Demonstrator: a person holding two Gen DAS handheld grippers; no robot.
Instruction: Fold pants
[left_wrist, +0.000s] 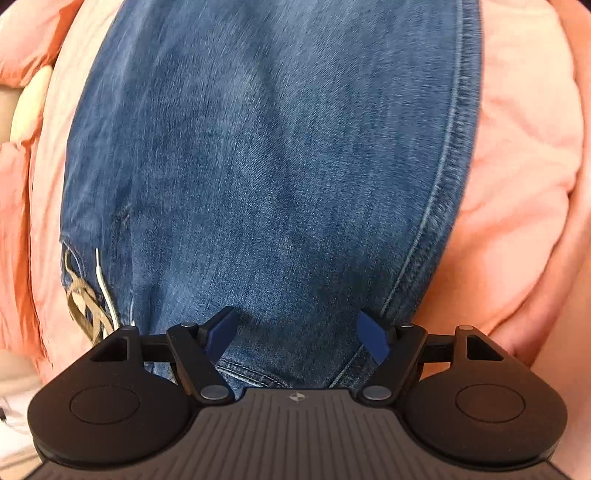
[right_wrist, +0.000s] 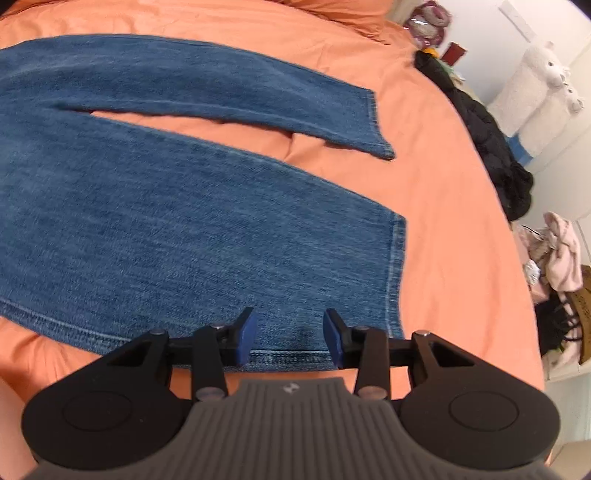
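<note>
While the bed (right_wrist: 443, 155) with its orange cover fills most of both views, the blue jeans (right_wrist: 147, 221) lie flat and spread out on it. In the right wrist view the 2 legs part from each other, the far leg (right_wrist: 221, 92) ending at its hem near the middle of the bed and the near leg (right_wrist: 184, 240) ending at a hem close to the gripper. Beside the bed, on the right, a dark garment (right_wrist: 491, 147) lies at the edge, and a white plush toy (right_wrist: 535, 85) stands farther away.

The right gripper (right_wrist: 290, 338) points down at the side seam of the near leg, close to the hem; its fingers (right_wrist: 246, 341) are partly apart, with denim between them, and whether they pinch it I cannot tell.

The left gripper (left_wrist: 297, 334) hangs over the denim near a frayed tear (left_wrist: 88, 302); its fingers (left_wrist: 221, 334) are wide apart and hold nothing.
</note>
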